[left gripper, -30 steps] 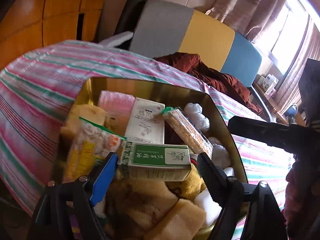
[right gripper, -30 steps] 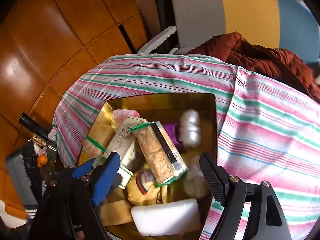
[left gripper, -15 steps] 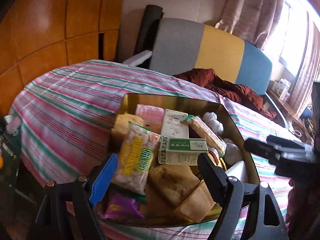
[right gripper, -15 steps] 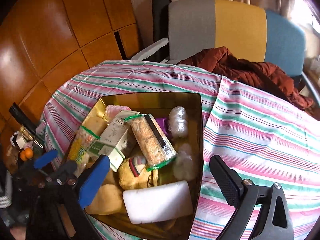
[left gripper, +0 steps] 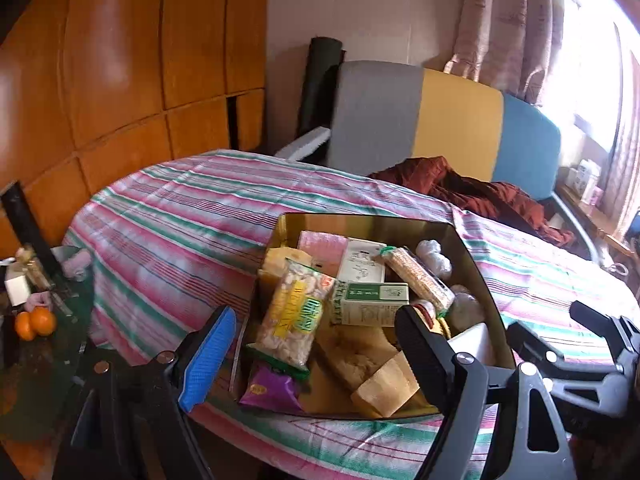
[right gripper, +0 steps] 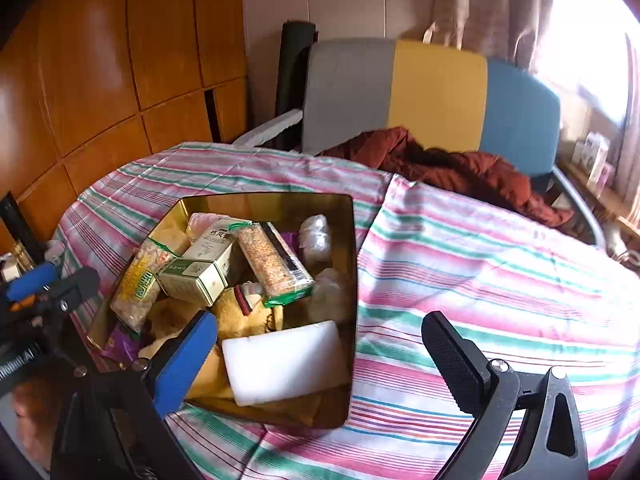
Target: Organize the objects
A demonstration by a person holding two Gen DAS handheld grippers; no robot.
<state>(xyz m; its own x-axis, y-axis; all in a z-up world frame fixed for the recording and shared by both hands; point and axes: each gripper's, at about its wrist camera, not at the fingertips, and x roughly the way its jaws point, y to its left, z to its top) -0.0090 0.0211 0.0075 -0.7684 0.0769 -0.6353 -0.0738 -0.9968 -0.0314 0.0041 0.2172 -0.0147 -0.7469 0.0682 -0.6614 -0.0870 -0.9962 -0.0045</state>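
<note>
Two grippers over one gold box (right gripper: 352,264) on a striped cloth (right gripper: 480,264); box packed full, set on the cloth's near left part, open at the top.

Left gripper (left gripper: 316,356): jaws wide, nothing between the pads, hanging above the box's near left corner; one blue finger, one black.

Right gripper (right gripper: 320,360): jaws opening, spread very wide, nothing gripped; blue finger above the box's near edge, black finger out over bare cloth to the right of the box.

Box contents, as far as visible: snack bag (left gripper: 294,312), yellow and clear, leaning along the left side; green carton (left gripper: 370,304) lying flat at the middle, beside the bag; white carton (left gripper: 362,260) behind it, partly under it; cracker pack (right gripper: 272,264) lying slantwise across the middle, resting on the cartons; pink packet (left gripper: 322,242) at the far left corner; clear wrapped balls (right gripper: 316,234) along the right wall; purple packet (left gripper: 270,390) at the near left corner, half under the snack bag; tan sponges (left gripper: 368,364) at the near side; white block (right gripper: 286,362) flat at the near right corner; yellow cloth lump (right gripper: 240,316) at the centre, below the cracker pack.

Beyond the cloth: chair (left gripper: 440,120) in grey, yellow and blue panels; rust quilt (right gripper: 452,168) heaped against it; wooden panels (left gripper: 120,80) at left; curtain (left gripper: 512,20) and bright window at right; two oranges (left gripper: 35,322) on a dark side table at far left.
</note>
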